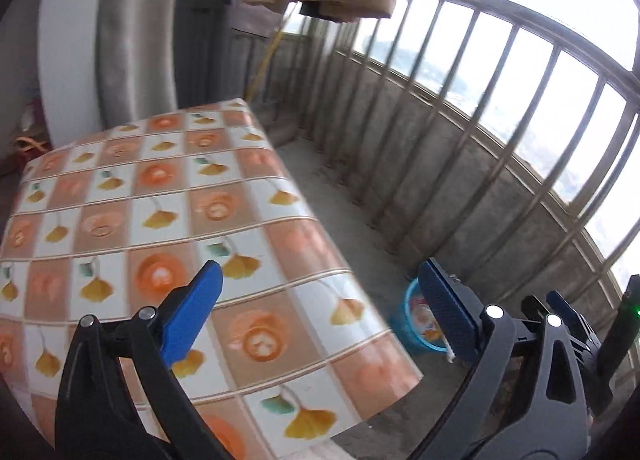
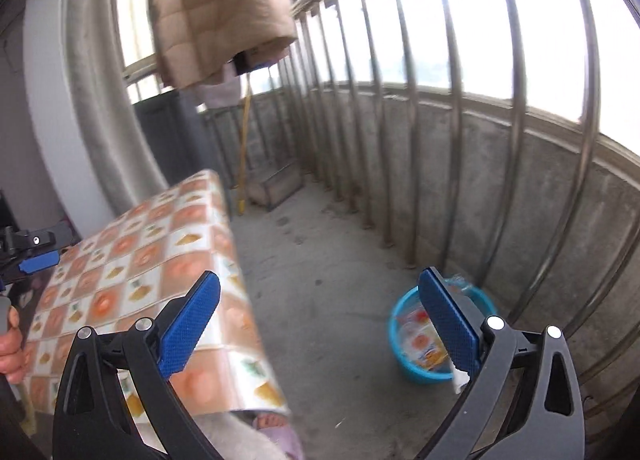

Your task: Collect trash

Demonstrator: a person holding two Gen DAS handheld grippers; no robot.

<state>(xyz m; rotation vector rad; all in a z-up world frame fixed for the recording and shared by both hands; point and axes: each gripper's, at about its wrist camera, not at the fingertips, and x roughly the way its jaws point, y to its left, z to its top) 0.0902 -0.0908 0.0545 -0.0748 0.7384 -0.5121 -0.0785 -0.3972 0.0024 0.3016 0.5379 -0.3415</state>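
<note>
Both tools stand with their blue-padded jaws spread wide and nothing between them. Seen from its own camera, the left tool (image 1: 320, 300) hangs above the near corner of the desk with the glossy orange-and-white checked cloth (image 1: 168, 196); the right tool (image 2: 320, 300) is out past the desk's edge, over the bare concrete floor (image 2: 320, 260).

Beyond the right tool's right-hand pad sits the round light-blue plastic bucket (image 2: 404, 356), on the floor near the foot of the grey balcony wall with its metal railing (image 2: 520, 188). Printed orange-and-white wrappers (image 2: 424, 344) lie inside it, and a crumpled clear plastic piece (image 2: 460, 282) shows at its far rim. The desk cloth, as far as either view shows it, carries no loose litter, so the trash appears to be in the bucket.

Such wrappers should be very light, soft and slippery, and likely to crumple or slide under a pad; a pinch on a folded edge or a bunched corner would hold better than on a flat face. The bucket itself looks thin and light, best taken by its rim.

From the right camera, a bare hand (image 2: 10, 348) grips the left tool's handle at the far left edge, held level over the desk. A beige quilted jacket (image 2: 216, 12) hangs above.
</note>
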